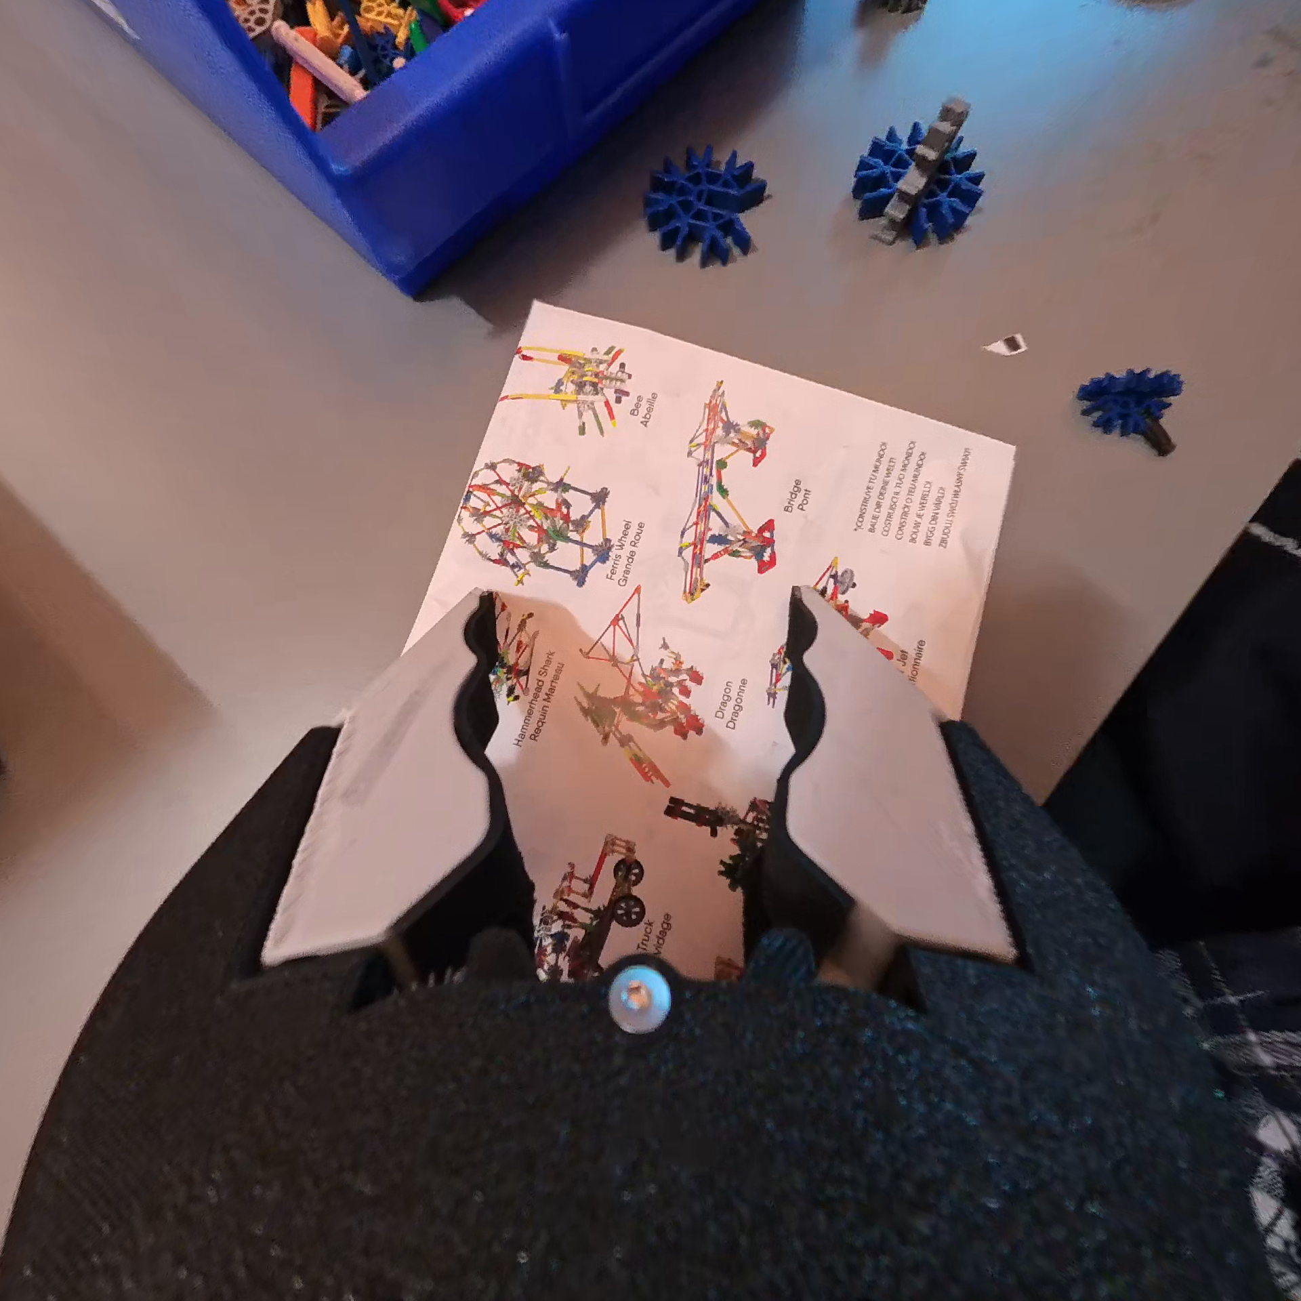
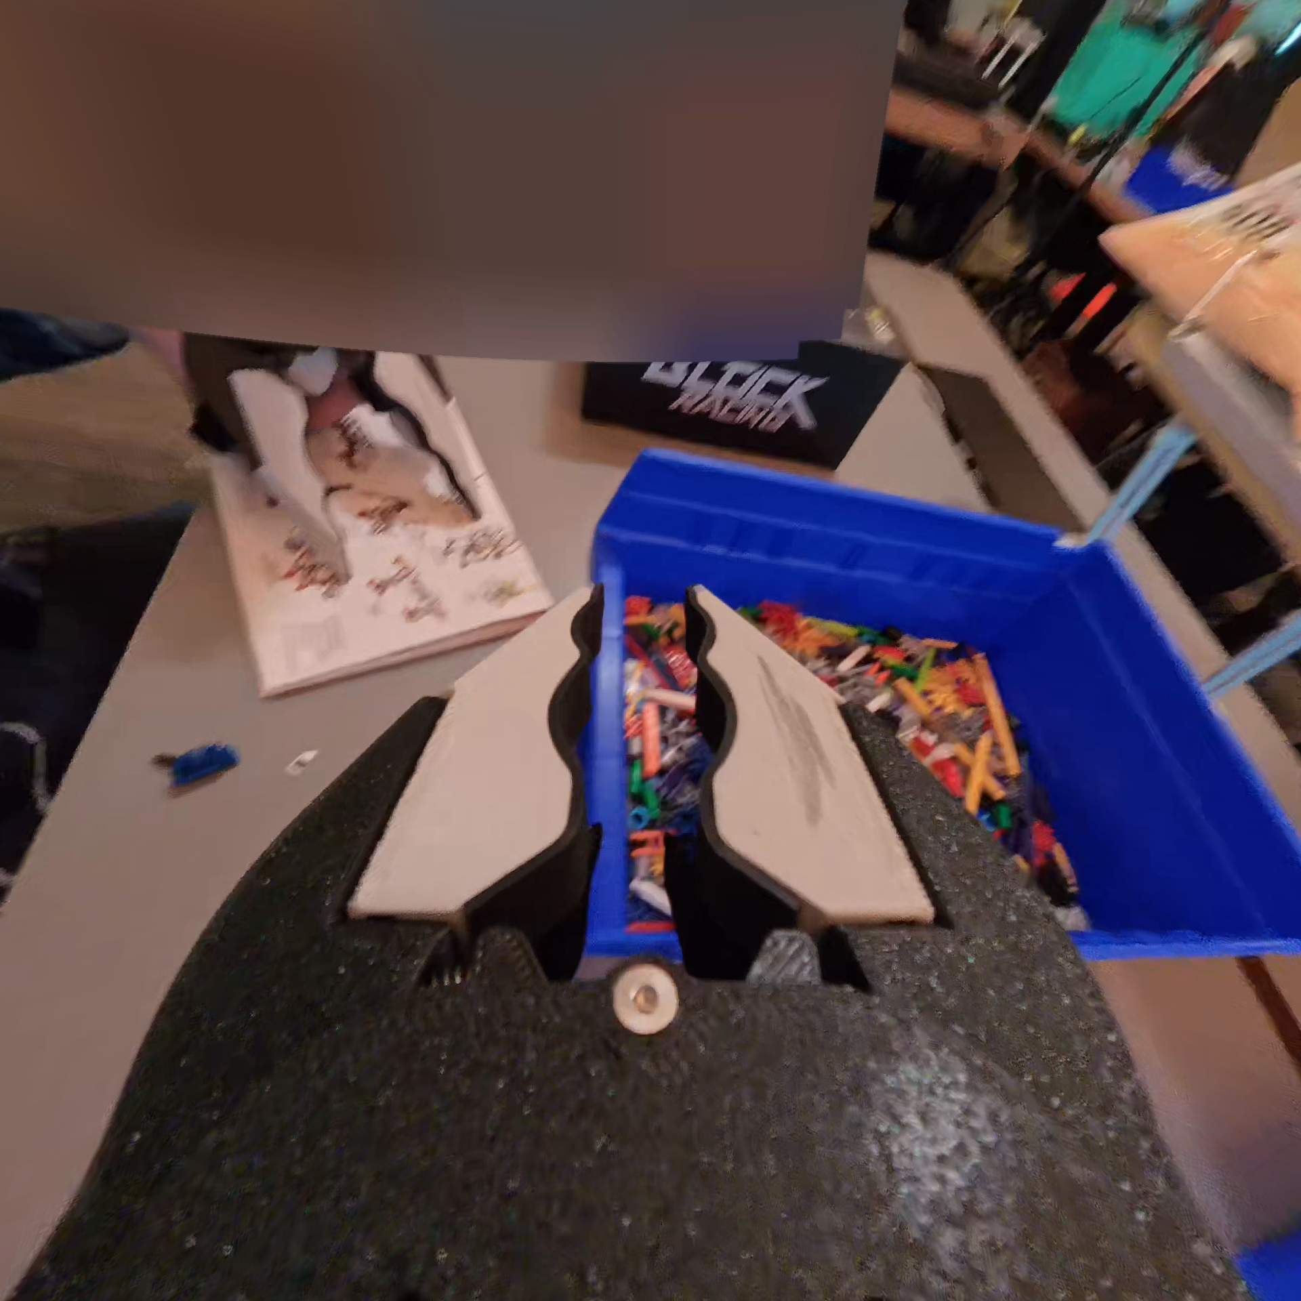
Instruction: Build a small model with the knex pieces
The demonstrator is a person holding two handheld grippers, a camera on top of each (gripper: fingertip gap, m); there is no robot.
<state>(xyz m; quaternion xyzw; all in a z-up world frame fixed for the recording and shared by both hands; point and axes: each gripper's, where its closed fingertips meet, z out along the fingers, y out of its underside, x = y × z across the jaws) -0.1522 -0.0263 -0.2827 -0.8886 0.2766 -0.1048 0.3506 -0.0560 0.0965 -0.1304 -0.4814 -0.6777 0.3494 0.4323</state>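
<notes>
My left gripper [image 1: 637,598] is open and empty, held over a white printed sheet [image 1: 809,457] with coloured model pictures that lies on the grey table. My right gripper [image 2: 644,598] is open with a narrow gap and empty, held above the near left part of a blue bin [image 2: 1161,774] full of small coloured building pieces [image 2: 915,690]. The left gripper also shows in the right wrist view [image 2: 394,556], over the same sheet [image 2: 436,619]. The bin also shows in the left wrist view [image 1: 450,141], beyond the sheet.
Three blue toothed connector pieces lie on the table beyond the sheet [image 1: 704,204], [image 1: 919,183], [image 1: 1130,405]; the middle one has a grey piece stuck in it. One blue piece [image 2: 200,760] lies near the table's edge. A black sign [image 2: 732,401] stands behind the bin. Spacing between my two grippers at the tips: around 20 centimetres.
</notes>
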